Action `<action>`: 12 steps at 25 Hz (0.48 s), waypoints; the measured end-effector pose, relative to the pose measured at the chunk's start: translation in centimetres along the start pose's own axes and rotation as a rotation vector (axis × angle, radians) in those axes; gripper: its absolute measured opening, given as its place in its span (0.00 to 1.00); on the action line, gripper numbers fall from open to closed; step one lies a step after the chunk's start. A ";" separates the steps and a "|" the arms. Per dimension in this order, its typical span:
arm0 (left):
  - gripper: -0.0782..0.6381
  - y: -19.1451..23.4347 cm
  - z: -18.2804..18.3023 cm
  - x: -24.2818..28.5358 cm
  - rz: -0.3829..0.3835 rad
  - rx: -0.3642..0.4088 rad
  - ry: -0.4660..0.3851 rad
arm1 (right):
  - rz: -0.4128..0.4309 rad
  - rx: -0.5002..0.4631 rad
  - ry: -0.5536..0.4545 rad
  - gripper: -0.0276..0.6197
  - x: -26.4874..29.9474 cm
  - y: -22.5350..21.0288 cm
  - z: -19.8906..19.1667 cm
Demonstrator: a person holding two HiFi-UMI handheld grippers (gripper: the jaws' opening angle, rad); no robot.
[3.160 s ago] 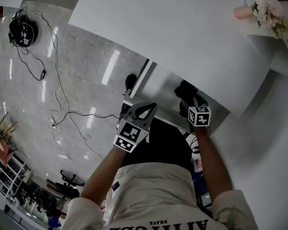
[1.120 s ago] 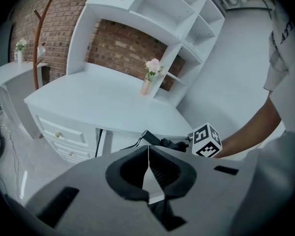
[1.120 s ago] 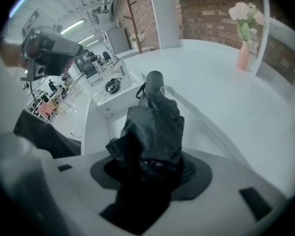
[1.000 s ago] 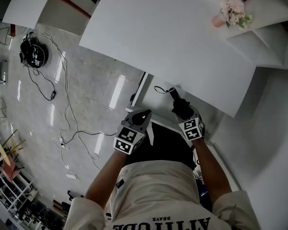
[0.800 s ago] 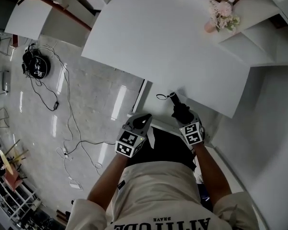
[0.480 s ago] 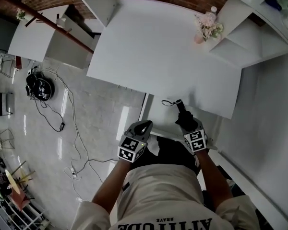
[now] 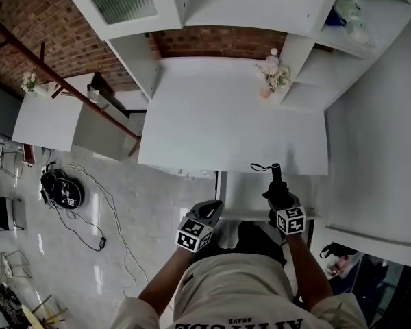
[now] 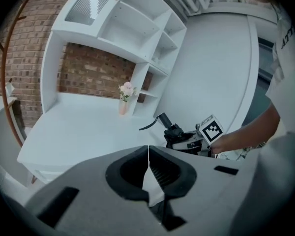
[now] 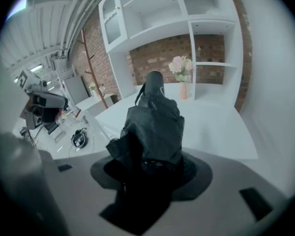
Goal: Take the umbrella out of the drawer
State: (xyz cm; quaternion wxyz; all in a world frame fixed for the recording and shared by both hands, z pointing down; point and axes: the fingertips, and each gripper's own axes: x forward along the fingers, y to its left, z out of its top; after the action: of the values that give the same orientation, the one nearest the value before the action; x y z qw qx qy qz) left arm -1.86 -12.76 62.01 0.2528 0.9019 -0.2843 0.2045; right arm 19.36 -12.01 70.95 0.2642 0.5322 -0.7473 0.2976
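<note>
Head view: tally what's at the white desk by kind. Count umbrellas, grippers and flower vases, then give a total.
umbrella: 1, black, folded
grippers: 2, left gripper shut and empty, right gripper shut on the umbrella
flower vase: 1, at the back of the desk
Total: 4

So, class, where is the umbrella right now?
Head view, right of centre: the umbrella sits clamped in the right claw, at the white desk's front edge.
</note>
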 end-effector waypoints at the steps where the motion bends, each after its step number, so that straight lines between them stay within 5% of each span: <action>1: 0.15 0.1 0.3 -0.3 -0.017 0.017 -0.001 | -0.018 0.026 -0.024 0.41 -0.4 0.0 0.6; 12: 0.14 0.6 1.4 -5.0 -0.155 0.121 -0.020 | -0.151 0.208 -0.230 0.41 -8.4 4.2 3.4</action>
State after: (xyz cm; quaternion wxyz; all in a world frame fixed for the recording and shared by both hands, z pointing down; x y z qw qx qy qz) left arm -5.71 -11.87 58.55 0.2100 0.9368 -0.2035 0.1920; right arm 17.60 -8.08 61.98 0.1424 0.6418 -0.6956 0.2897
